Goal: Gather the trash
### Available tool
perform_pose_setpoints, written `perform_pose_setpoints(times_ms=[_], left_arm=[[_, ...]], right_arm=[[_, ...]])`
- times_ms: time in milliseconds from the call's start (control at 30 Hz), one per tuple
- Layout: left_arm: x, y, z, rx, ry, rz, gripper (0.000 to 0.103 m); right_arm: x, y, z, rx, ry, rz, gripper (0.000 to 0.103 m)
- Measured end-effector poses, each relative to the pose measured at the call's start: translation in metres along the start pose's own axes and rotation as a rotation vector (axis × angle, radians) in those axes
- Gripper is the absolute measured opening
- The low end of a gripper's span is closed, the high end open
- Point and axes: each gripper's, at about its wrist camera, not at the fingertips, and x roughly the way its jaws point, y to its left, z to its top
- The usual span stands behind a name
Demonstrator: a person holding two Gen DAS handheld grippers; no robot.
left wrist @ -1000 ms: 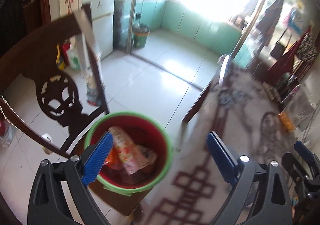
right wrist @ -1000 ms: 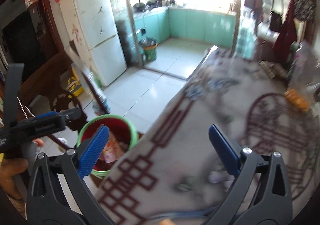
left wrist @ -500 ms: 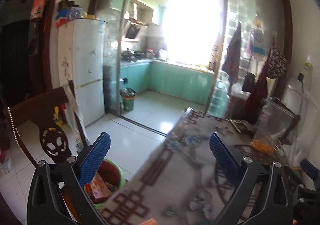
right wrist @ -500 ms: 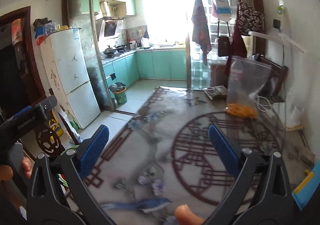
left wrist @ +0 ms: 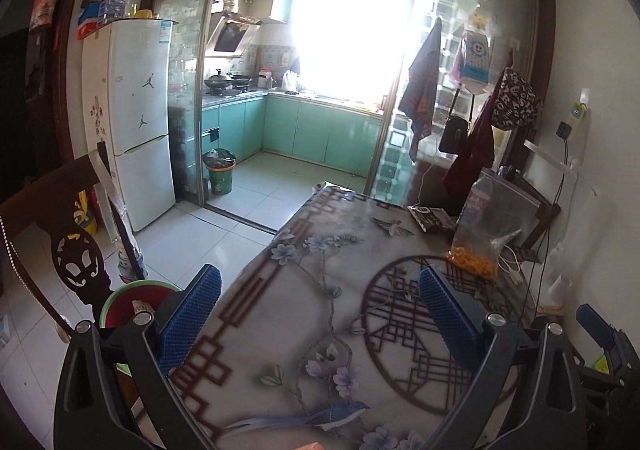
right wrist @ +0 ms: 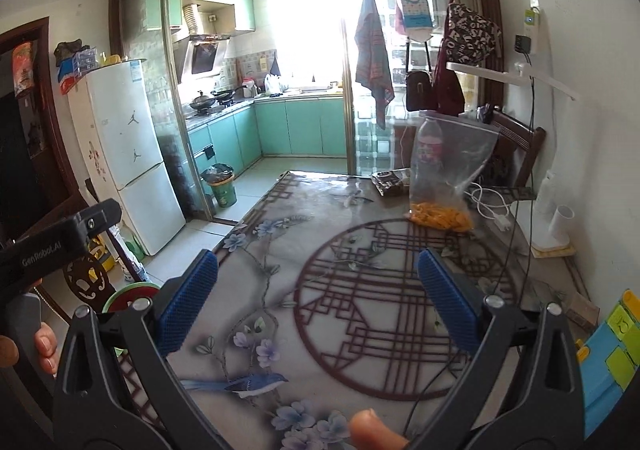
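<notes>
1. Both views have tilted up off the bin since a second ago; they now face level across the table (left wrist: 320, 290) toward the kitchen.
2. Left gripper (left wrist: 320, 314): jaws wide, holding nothing.
3. Right gripper (right wrist: 316, 298): jaws wide, holding nothing.
4. Trash bin (left wrist: 128, 302) sits lower left of frame, beside the table edge, partly hidden behind the left blue finger.
5. Clear bag (right wrist: 444, 174) with orange contents stands upper right on the table.

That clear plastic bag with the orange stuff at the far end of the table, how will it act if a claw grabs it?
The clear plastic bag looks thin, so probably floppy and crumpling. Its orange contents sit low, so it likely sags and swings when lifted.
</notes>
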Motion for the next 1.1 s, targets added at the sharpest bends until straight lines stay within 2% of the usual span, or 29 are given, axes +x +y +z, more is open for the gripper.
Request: perform_pose_setpoints(times_ms=[467,1100], left_arm=[[0.002,-0.011,-0.002,0.029,0.02,-0.01,0.095],[0.005,-0.005,0.0,0.03,0.028,0.023,0.095]], right_arm=[[-0.004,-0.019,-0.001,0.04,-0.009,0.005,0.098],[0.006,-0.014,-0.002,0.036,0.005,0.028,0.098]])
